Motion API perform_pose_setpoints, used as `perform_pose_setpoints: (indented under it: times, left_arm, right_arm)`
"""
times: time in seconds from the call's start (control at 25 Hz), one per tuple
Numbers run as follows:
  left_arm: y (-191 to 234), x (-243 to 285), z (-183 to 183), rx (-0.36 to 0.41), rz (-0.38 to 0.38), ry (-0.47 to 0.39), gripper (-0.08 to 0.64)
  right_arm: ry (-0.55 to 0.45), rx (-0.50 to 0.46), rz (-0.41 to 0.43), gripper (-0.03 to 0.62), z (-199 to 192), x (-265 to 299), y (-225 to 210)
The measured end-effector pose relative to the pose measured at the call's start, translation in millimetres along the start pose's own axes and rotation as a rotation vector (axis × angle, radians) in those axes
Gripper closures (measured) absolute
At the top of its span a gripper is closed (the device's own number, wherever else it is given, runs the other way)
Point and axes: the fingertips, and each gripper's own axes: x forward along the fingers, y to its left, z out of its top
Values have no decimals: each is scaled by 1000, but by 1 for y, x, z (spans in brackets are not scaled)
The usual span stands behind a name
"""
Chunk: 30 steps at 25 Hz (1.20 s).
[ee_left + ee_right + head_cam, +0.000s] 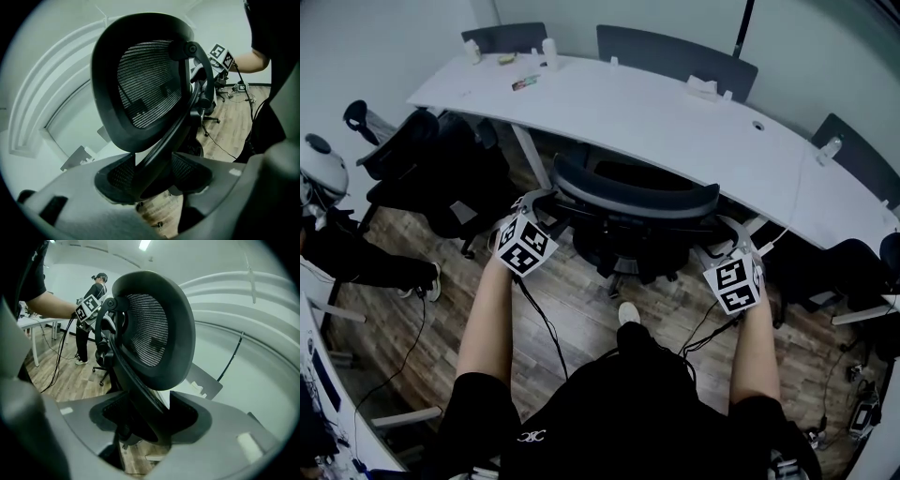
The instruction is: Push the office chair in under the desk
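Wood floor (581, 291), curved white desk (675, 122) along a pale wall; the black mesh chair (633, 202) sits at the desk's middle, back just at the front edge, seat partly under the top. The left gripper (532, 204) and right gripper (733, 234) are at the two sides of the backrest, each pair of jaws pinching the back frame. Other black chairs stand close on the left (431, 169) and right (834, 272), with a narrow gap on each side; white print on the person's shorts (531, 435) is too small to read.
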Motion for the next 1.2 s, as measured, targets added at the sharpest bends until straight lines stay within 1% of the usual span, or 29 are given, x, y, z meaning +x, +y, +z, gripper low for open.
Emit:
perform_pose_setpoints:
  times: [0.24, 0.44, 0.8, 1.0, 1.2]
  left_arm:
    - [22, 24, 11, 11, -41, -37, 322]
    - [37, 39, 15, 11, -36, -56, 322]
    - [74, 76, 19, 8, -40, -44, 321]
    - [99, 94, 15, 11, -43, -41, 319]
    - [123, 110, 11, 19, -67, -17, 316]
  right_arm:
    - [11, 18, -9, 310, 1, 20, -23]
    - [18, 17, -35, 307, 3, 33, -34]
    - [31, 31, -61, 305, 11, 70, -60]
    - [55, 36, -66, 308, 18, 93, -70]
    - [63, 26, -84, 311, 29, 111, -73]
